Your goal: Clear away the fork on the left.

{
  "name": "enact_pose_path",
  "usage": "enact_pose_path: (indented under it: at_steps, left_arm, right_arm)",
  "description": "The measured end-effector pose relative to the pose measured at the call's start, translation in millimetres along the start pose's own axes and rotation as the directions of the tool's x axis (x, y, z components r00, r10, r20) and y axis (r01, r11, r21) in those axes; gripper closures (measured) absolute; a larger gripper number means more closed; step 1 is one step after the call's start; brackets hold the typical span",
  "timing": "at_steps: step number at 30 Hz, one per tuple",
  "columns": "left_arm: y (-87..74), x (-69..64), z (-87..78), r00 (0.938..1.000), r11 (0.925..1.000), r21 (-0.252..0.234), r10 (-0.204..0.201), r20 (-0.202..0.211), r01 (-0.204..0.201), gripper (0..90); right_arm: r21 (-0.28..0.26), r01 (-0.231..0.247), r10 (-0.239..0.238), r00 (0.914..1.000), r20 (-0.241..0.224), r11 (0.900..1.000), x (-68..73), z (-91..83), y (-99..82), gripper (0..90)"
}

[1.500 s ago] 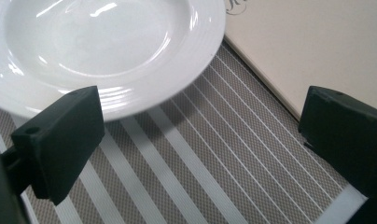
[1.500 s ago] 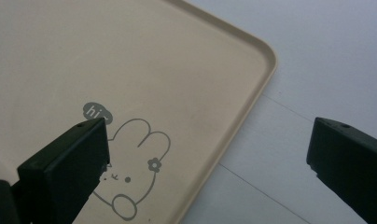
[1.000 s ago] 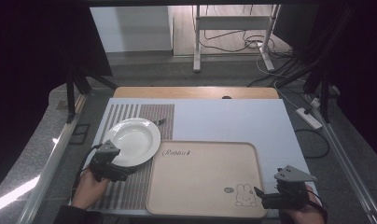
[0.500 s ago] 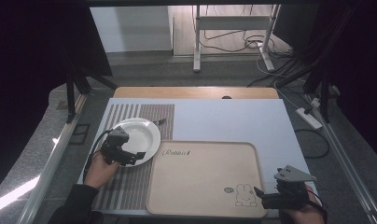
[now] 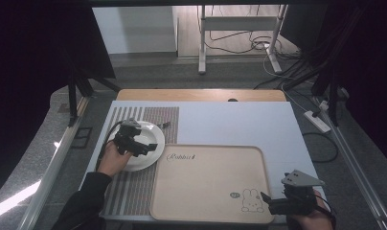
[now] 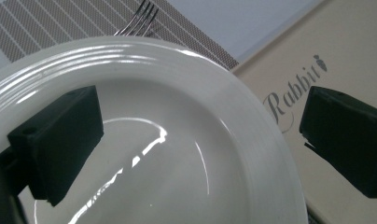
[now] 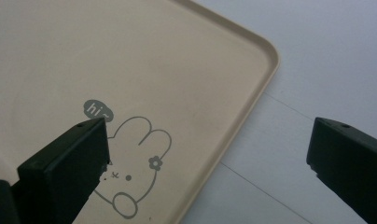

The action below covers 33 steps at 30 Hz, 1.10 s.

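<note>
High view: a white plate (image 5: pixel 142 143) sits on a striped placemat (image 5: pixel 129 191) at the left of a pale table (image 5: pixel 230 124), and the left gripper (image 5: pixel 144 149) hovers over the plate's near side. Left gripper view: its two black jaws stand wide apart, one over the plate's inner bowl, the other past the plate's rim above the tray (image 6: pixel 289 60). The rim runs between them, and neither jaw visibly touches it. The tines of a fork (image 6: pixel 139 17) poke out from behind the plate's far edge, lying on the placemat.

The left hand (image 5: pixel 114 160) reaches in from the bottom left, its dark sleeve angled toward the plate, the gripper pointing right toward the tray.

A beige tray (image 5: pixel 208 184) with a rabbit drawing lies just right of the plate; the plate's right edge meets or slightly overlaps the tray's left edge near the word "Rabbit". The tray's surface is bare.

The right gripper (image 5: pixel 266 201) rests low at the tray's near right corner, held by the right hand (image 5: pixel 309 218) at the bottom edge. Right gripper view: its jaws are also spread wide, holding nothing, one above the rabbit drawing (image 7: pixel 135 168), the other above the bare table beyond the tray's rim.

Open table lies beyond the tray and to its right.
</note>
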<state>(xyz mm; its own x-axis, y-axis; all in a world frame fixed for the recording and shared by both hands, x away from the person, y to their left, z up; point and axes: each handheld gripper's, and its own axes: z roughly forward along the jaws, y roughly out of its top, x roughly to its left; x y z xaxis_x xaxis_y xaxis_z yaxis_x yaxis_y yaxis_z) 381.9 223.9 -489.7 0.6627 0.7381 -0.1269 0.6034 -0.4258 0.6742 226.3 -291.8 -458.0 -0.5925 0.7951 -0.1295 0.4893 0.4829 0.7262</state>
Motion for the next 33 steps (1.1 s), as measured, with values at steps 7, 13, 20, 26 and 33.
enact_pose_path:
  at_steps: [7, 13, 20, 26, 33]
  left_arm:
    - [16.4, 5.6, 17.0, 0.9998, 0.9996, 0.021, 0.017, -0.007, -0.017, 0.5]
    - [28.2, 10.5, 30.5, 0.9992, 0.9985, 0.046, 0.030, -0.025, -0.029, 2.2]
    - [37.0, 22.8, 38.0, 0.9986, 0.9995, 0.023, -0.022, 0.049, 0.021, 13.6]
    - [46.5, 29.9, 45.4, 0.9978, 0.9987, 0.045, -0.027, 0.060, 0.025, 41.4]
    - [56.9, 32.6, 64.2, 0.9964, 0.9941, 0.105, 0.016, 0.083, -0.025, 88.6]
  right_arm:
    - [0.000, -0.002, 0.002, 1.0000, -0.001, 1.0000, -0.1, -0.1, -0.1, 0.0]
    - [0.001, 0.000, 0.000, 1.0000, -0.003, 1.0000, -0.1, 0.0, -0.1, 0.0]
    - [0.003, -0.001, 0.001, 1.0000, -0.004, 1.0000, -0.1, 0.1, -0.2, 0.0]
    - [0.004, -0.001, 0.001, 1.0000, -0.004, 1.0000, -0.1, 0.4, -0.1, 0.0]
    - [0.008, 0.001, -0.001, 1.0000, -0.004, 1.0000, 0.1, 0.5, 0.0, 0.0]
